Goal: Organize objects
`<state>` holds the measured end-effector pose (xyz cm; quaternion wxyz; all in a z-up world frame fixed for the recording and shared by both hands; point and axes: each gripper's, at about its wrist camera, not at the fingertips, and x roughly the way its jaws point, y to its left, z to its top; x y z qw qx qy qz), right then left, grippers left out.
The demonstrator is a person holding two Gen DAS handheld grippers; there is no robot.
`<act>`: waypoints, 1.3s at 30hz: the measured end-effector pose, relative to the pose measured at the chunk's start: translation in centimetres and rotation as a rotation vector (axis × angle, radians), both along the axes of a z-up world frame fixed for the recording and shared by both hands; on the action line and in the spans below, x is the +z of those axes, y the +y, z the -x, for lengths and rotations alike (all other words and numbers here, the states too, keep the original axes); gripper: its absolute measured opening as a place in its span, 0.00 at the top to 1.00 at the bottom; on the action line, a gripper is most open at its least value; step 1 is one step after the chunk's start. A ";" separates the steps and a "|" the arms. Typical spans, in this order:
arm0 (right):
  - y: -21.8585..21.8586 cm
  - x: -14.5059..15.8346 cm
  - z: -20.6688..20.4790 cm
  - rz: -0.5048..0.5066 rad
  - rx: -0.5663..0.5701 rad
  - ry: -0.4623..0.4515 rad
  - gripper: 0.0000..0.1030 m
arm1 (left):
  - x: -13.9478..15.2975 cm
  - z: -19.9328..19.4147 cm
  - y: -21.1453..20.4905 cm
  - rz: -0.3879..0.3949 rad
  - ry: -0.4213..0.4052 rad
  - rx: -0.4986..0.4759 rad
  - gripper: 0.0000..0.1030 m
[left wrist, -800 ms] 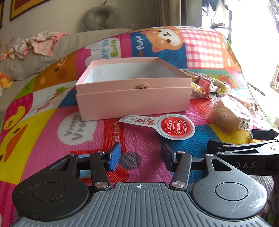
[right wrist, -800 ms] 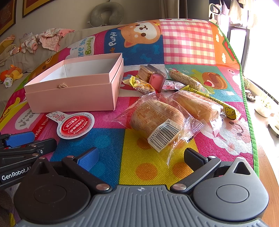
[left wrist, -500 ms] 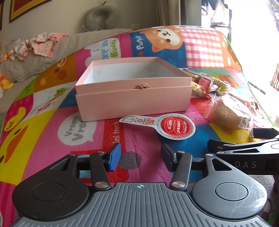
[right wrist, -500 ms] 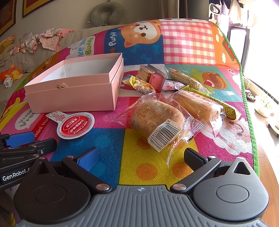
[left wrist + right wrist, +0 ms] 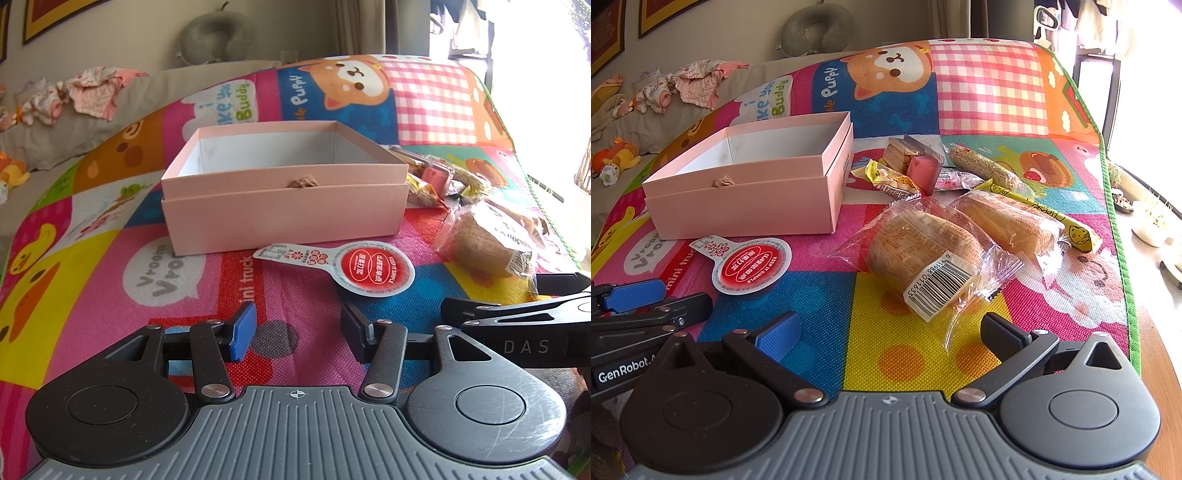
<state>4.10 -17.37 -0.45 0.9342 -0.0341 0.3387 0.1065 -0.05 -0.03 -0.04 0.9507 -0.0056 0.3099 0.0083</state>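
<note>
An open, empty pink box (image 5: 284, 218) (image 5: 746, 203) stands on the colourful play mat (image 5: 92, 258) (image 5: 997, 92). In front of it lies a flat round red-and-white sealed pack (image 5: 369, 271) (image 5: 750, 266). Right of the box lie a wrapped bread roll with a barcode (image 5: 923, 254) (image 5: 487, 240), a second wrapped roll (image 5: 1012, 223), a biscuit tray with a pink cup (image 5: 916, 162), a yellow packet (image 5: 886, 177), a seed bar (image 5: 982, 166) and a yellow cheese stick (image 5: 1063, 225). My left gripper (image 5: 297, 330) is open above the mat, short of the red pack. My right gripper (image 5: 890, 338) is open wide, just short of the barcode roll.
The mat's green edge (image 5: 1123, 266) runs along the right, with wooden floor and small plant pots (image 5: 1148, 221) beyond. A grey sofa with clothes (image 5: 690, 85), a neck pillow (image 5: 816, 29) and soft toys (image 5: 617, 158) stands behind the mat.
</note>
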 end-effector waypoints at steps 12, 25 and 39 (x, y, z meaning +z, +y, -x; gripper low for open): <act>0.3 0.5 -0.8 0.029 0.023 0.085 0.00 | 0.0 0.0 0.0 0.001 -0.001 0.009 0.45; -1.6 3.6 -1.0 -0.053 0.048 0.056 0.00 | 8.5 -4.1 7.2 0.032 -0.060 0.075 0.48; -0.5 6.1 -0.7 0.023 0.301 -0.013 0.00 | 4.2 -20.5 11.8 0.092 0.237 0.107 0.72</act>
